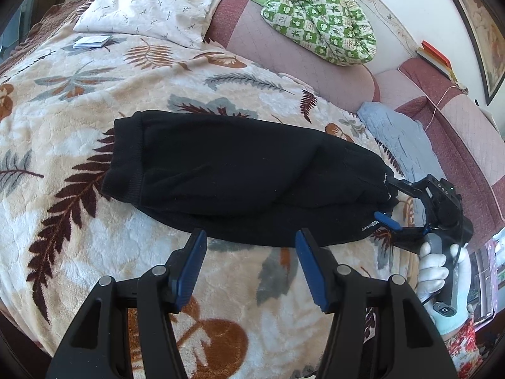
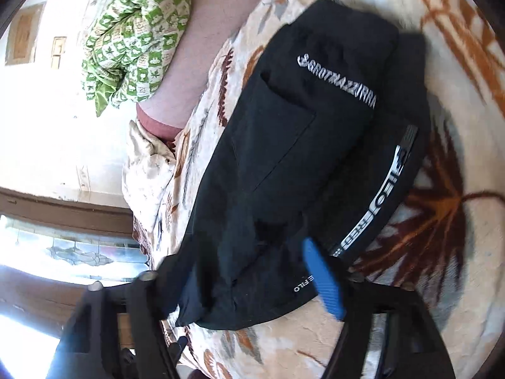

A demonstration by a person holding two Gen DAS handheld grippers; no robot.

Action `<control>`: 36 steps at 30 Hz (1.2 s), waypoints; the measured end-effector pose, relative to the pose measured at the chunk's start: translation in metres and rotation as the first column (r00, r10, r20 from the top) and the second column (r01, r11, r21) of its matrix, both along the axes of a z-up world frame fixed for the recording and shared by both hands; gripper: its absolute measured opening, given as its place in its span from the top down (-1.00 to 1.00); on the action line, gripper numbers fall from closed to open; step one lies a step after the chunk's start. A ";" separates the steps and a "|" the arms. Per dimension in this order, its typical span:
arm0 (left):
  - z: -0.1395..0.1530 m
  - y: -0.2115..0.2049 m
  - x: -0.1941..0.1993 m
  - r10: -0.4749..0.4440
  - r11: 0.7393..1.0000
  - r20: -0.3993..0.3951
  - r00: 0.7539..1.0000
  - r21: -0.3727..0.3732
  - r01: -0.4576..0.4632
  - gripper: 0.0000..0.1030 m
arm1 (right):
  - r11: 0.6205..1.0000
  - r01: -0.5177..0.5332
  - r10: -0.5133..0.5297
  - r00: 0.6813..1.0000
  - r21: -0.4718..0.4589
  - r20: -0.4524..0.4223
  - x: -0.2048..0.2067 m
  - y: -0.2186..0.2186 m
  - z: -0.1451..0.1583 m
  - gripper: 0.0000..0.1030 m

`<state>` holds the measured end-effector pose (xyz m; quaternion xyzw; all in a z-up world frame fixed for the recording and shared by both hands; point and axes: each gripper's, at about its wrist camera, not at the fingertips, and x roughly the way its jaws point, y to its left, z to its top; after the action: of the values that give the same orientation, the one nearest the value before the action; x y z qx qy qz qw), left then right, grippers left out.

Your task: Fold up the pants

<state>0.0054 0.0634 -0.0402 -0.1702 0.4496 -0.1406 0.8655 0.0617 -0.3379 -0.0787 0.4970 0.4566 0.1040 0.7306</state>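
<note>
On the cream fleece leaf-print blanket [image 1: 94,252] lie the black knit pants [image 1: 240,177], folded into a long narrow bundle. Long axis runs across the left wrist view: ribbed cuffs left, waistband end right. Right gripper [image 1: 389,203] stands at the waistband end, jaws spread, fabric between them, pads not visibly pressing. Left gripper [image 1: 251,271] hovers beside the near edge, jaws spread, empty. Green patterned quilt [image 1: 315,15] lies beyond.

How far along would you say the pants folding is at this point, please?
Done: the black pants lie on the blanket doubled lengthwise. In hand: the right hand-held gripper sits open at the waistband end, fabric between its jaws; the left hand-held gripper hovers open, empty. Left: folding them shorter.
</note>
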 end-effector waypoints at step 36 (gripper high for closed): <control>-0.007 0.016 -0.011 0.017 0.999 -0.012 1.000 -0.047 -0.018 -0.14 | 0.990 0.044 -0.056 0.994 -0.135 -0.089 -0.015 0.026 -0.004 0.52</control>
<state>-0.0060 0.0790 -0.0468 -0.1951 0.4498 -0.1426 0.8598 0.0469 -0.3119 -0.0831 0.4628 0.4833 0.0320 0.7424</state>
